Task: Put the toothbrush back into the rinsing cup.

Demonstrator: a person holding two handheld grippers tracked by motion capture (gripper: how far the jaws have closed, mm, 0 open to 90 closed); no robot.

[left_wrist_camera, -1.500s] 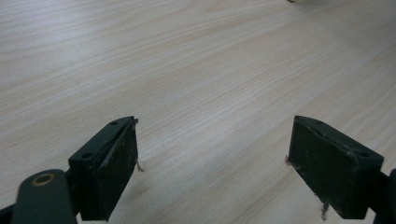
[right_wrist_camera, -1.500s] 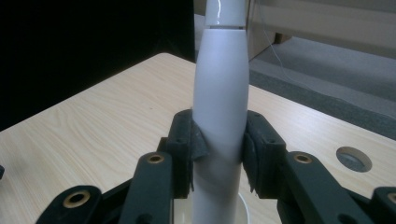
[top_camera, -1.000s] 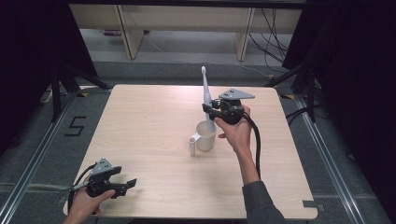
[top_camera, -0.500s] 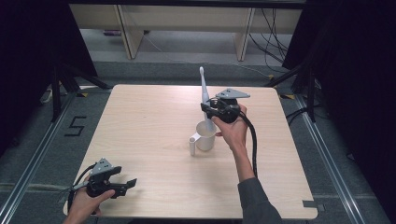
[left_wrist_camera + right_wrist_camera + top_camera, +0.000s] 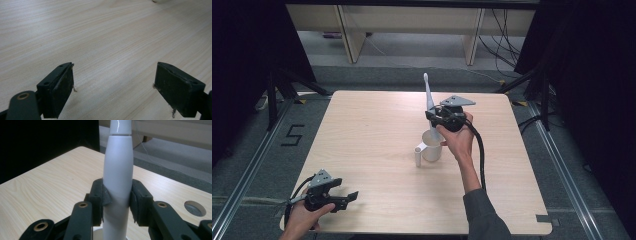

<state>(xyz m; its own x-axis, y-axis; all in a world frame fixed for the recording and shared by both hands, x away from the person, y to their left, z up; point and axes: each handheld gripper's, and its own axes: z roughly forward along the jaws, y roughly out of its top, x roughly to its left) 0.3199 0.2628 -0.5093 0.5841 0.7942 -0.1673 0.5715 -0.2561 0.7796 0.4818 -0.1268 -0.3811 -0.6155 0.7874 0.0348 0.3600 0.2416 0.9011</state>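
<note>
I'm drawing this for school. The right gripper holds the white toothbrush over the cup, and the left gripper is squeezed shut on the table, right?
Not quite: the left gripper is open, with bare table between its jaws, as the left gripper view shows. The rest is right: the right gripper holds the white toothbrush over the cup.

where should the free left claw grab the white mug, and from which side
Take the mug by its handle, coming in from the person's left. The handle juts out on that side, toward the open left claw, while the right claw holds the electric toothbrush upright over the mug's mouth, blocking a grab from above.
</note>
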